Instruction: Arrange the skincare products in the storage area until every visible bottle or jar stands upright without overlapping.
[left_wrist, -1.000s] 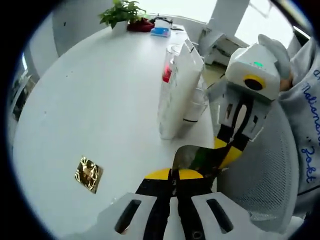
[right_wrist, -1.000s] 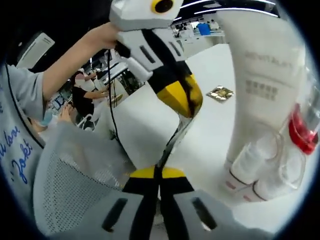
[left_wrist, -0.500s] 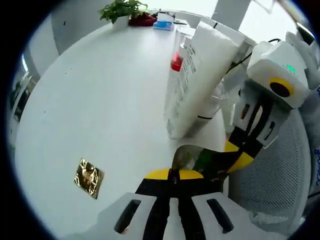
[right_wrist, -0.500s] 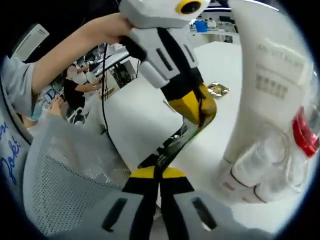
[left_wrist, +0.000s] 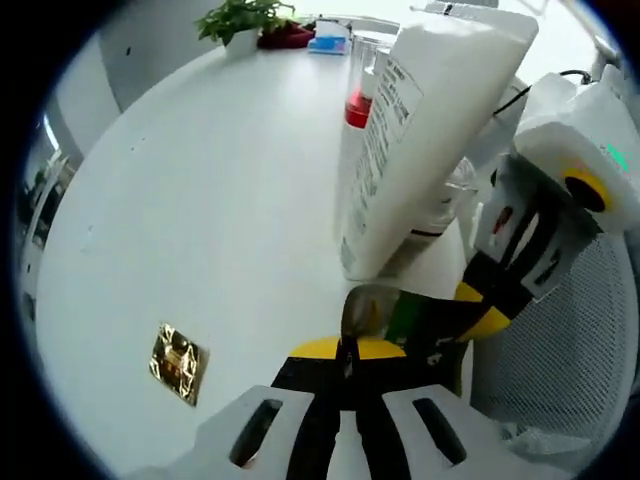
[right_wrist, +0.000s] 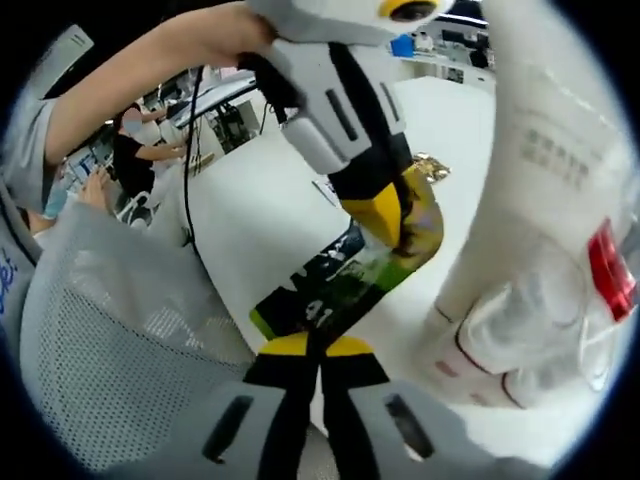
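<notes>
White round table (left_wrist: 200, 200) takes up most of the left gripper view, with a potted green plant (left_wrist: 243, 20) and a small blue box (left_wrist: 329, 42) way off at its far edge, and a crinkly gold foil packet (left_wrist: 179, 351) lying by itself near the close edge. A tall white squeeze tube (left_wrist: 420, 130) stands cap-down and leans a bit, right up against a clear bottle with a red cap (left_wrist: 357, 105). Two small white bottles (right_wrist: 490, 330) sit at the foot of the tube.

Both grippers are pinching the same thing: a flat, shiny green-and-black sachet (right_wrist: 345, 280). The left gripper (left_wrist: 350, 352) is clamped on one end, the right gripper (right_wrist: 312, 350) is closed tight on the other, so it hangs between them, just beside the tube's base. A grey mesh chair back (right_wrist: 120, 340) sits beside the table.
</notes>
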